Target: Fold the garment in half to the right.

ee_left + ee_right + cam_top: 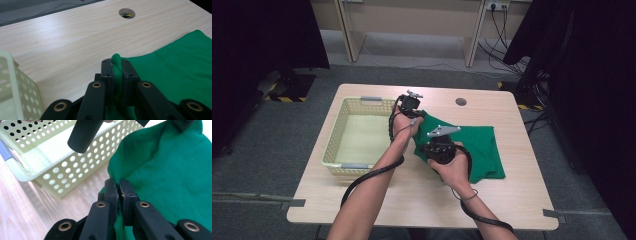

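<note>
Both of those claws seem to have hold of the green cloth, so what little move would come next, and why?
Probably lift both together and carry the green cloth left toward the basket. The left gripper and the right gripper are each shut on a fold at the cloth's basket-side edge, most of it lies folded on the table, and the basket beside it looks empty.

Both bare forearms enter from the bottom edge of the high view and angle toward the table's middle. Left forearm reaches farther forward; left hand (404, 125) wraps the handle of the black two-jaw left gripper (117, 67), grey three-cornered plate on top, black cable looping back along the arm. Its jaws stand nearly together, pinching a fold of green cloth (175, 72). Right hand (455, 169) sits nearer the person, wrist bent, holding the black two-jaw right gripper (118, 188). Its jaws are likewise closed tight on the same cloth's edge.
</note>
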Action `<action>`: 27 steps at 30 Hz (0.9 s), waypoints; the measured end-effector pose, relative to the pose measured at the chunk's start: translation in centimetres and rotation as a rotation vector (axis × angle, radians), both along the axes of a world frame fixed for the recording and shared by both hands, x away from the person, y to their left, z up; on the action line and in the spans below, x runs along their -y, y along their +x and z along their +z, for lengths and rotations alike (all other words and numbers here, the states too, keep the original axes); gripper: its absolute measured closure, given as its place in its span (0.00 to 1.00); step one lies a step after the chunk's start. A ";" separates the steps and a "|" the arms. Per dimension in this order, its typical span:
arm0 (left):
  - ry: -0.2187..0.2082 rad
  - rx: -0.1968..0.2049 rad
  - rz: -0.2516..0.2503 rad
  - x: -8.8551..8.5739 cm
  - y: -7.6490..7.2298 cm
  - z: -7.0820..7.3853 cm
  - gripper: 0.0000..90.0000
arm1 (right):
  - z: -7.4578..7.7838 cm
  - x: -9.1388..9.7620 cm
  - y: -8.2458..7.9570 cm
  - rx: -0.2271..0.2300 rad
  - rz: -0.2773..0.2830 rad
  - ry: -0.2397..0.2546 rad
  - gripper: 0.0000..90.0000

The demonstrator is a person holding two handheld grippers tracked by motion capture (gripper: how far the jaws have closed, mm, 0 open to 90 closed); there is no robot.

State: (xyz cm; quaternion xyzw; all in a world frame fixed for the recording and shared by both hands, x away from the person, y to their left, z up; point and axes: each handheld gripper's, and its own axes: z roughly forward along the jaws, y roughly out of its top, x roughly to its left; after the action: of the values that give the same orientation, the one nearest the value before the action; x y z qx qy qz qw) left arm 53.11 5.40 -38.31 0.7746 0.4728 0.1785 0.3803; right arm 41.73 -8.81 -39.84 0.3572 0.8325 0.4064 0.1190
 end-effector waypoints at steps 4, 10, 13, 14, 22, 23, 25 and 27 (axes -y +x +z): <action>0.005 0.002 0.003 -0.2 0.0 0.3 0.91 | 0.3 -0.1 0.0 0.006 0.001 0.005 0.96; 0.010 0.003 0.006 -0.4 0.0 0.7 0.91 | 0.7 -0.2 0.0 0.011 0.003 0.008 0.96; 0.013 0.003 0.008 -0.5 0.0 0.8 0.91 | 0.9 -0.3 0.0 0.015 0.005 0.010 0.96; 0.013 0.003 0.010 -0.6 0.0 0.9 0.91 | 0.9 -0.3 0.0 0.013 0.004 0.012 0.96; 0.023 0.005 0.010 -0.9 0.0 1.4 0.91 | 1.5 -0.4 0.1 0.017 0.006 0.024 0.96; 0.019 0.005 0.013 -0.9 0.0 1.4 0.91 | 1.5 -0.4 0.1 0.017 0.006 0.024 0.96; 0.020 0.011 0.017 -1.1 0.0 1.5 0.91 | 1.7 -0.4 0.1 0.026 0.006 0.026 0.96; 0.020 0.010 0.017 -1.1 0.0 1.6 0.91 | 1.7 -0.4 0.1 0.025 0.007 0.025 0.96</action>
State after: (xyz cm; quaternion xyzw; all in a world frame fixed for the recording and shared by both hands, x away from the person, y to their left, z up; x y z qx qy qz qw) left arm 53.09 6.52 -36.72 0.7734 0.4758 0.1904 0.3731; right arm 41.87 -8.39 -38.09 0.3508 0.8271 0.4215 0.1236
